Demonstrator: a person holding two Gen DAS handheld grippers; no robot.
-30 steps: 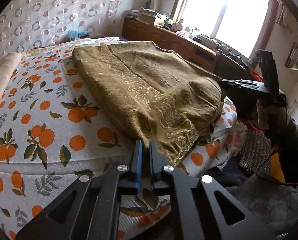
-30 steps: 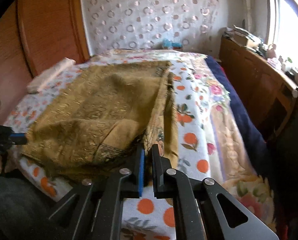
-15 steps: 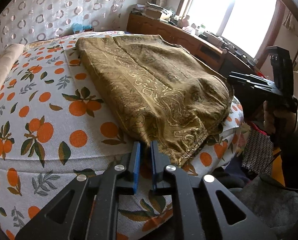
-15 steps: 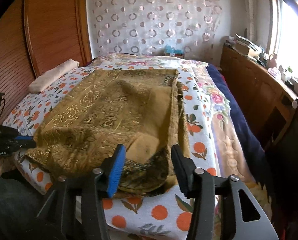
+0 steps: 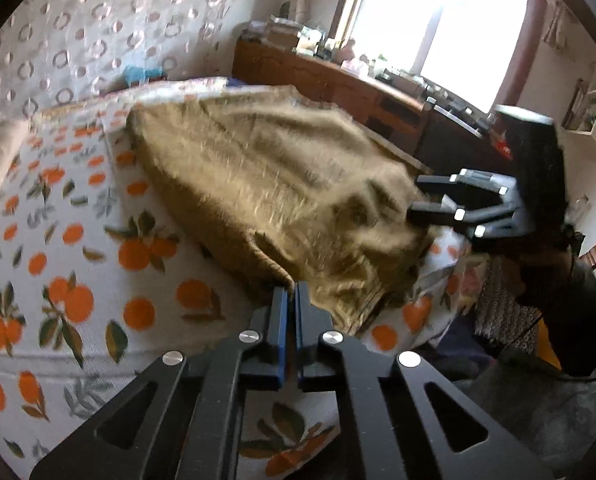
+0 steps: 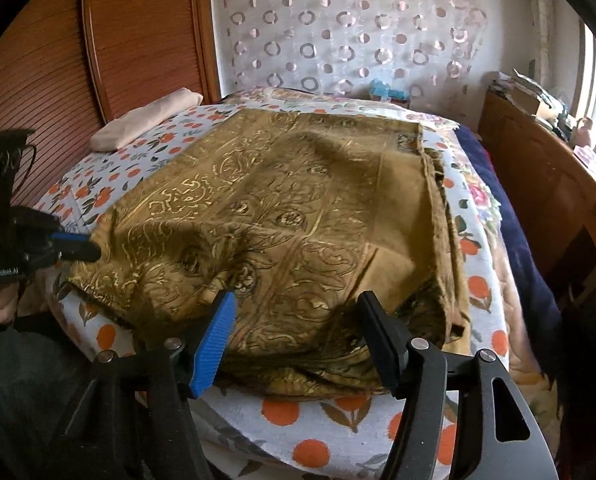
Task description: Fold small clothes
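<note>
An olive-gold patterned cloth (image 6: 298, 208) lies folded on the bed, rumpled along its near edge. In the left wrist view the same cloth (image 5: 258, 184) is motion-blurred. My left gripper (image 5: 291, 294) is shut, and the cloth's near corner is pinched at its tips. The right wrist view shows that left gripper (image 6: 92, 251) at the cloth's left corner. My right gripper (image 6: 298, 320) is opening, its jaws standing wide on either side of the cloth's bunched near edge, pads not pressing. From the left wrist view the right gripper (image 5: 415, 198) sits at the cloth's far right corner.
The bed sheet (image 5: 58, 260) has an orange-fruit print. A folded beige cloth (image 6: 146, 120) lies by the wooden panel (image 6: 98, 40). A navy blanket (image 6: 509, 240) hangs off the bed's right side next to a cluttered wooden dresser (image 6: 537, 184). A person's hand (image 6: 0, 308) holds the left gripper.
The right gripper went from shut to wide open and moved in over the cloth's near edge. The left gripper stayed about in place, parted slightly, then shut on the cloth corner. The cloth has bunched up.
</note>
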